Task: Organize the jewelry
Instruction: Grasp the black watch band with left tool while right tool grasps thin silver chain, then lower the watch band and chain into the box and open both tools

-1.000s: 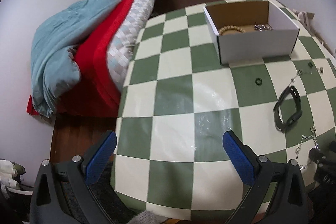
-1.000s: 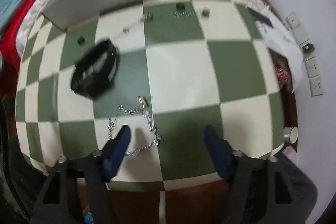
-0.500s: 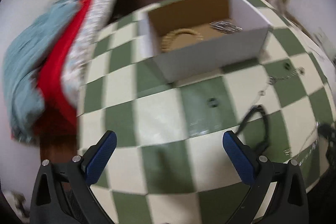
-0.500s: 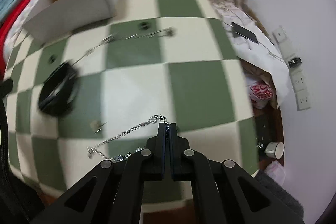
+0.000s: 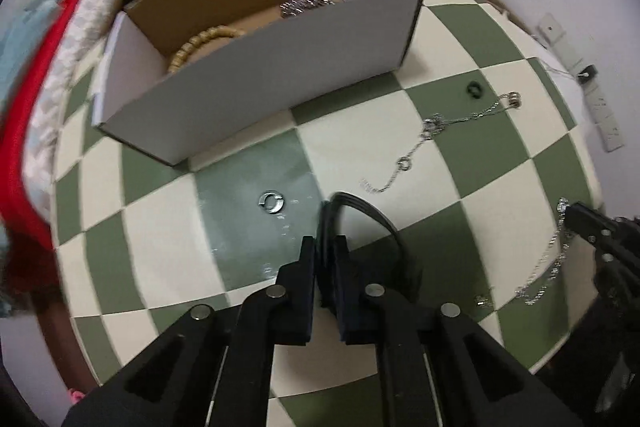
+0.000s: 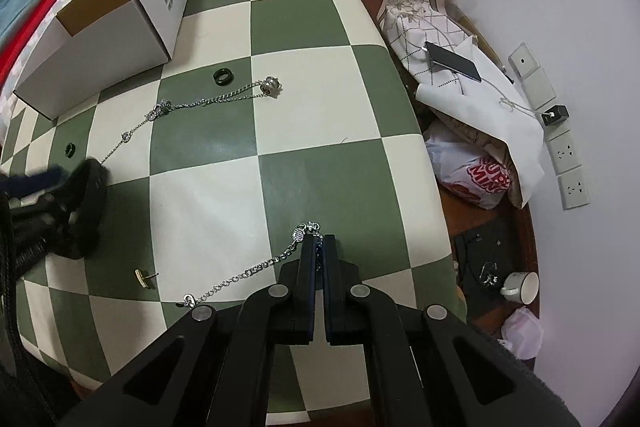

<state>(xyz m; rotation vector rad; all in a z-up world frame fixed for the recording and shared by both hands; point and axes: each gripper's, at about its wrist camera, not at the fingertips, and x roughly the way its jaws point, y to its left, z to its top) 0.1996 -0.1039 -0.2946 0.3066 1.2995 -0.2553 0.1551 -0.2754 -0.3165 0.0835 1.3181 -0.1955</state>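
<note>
My left gripper [image 5: 325, 247] is shut on a black wristband [image 5: 362, 213] low over the checked table; it also shows in the right wrist view [image 6: 86, 195]. My right gripper [image 6: 319, 247] is shut on a silver chain bracelet [image 6: 256, 269], whose loose end trails on the table; it also shows in the left wrist view [image 5: 550, 267]. An open white box [image 5: 256, 79] holds a wooden bead bracelet [image 5: 200, 45] and a silver piece [image 5: 306, 5]. A second silver chain [image 6: 200, 105], a dark ring [image 6: 223, 77], a small ring [image 5: 271, 202] and a gold stud [image 6: 143, 277] lie on the table.
The green and cream checked table [image 6: 304, 99] ends close to my grippers. A bed with red and blue covers [image 5: 24, 131] lies left of the box. Bags, a phone [image 6: 452, 61] and a cup [image 6: 520, 287] sit on the floor by the right wall.
My left gripper moved toward the box and shut on the black wristband. My right gripper shut on the silver chain bracelet and has lifted one end.
</note>
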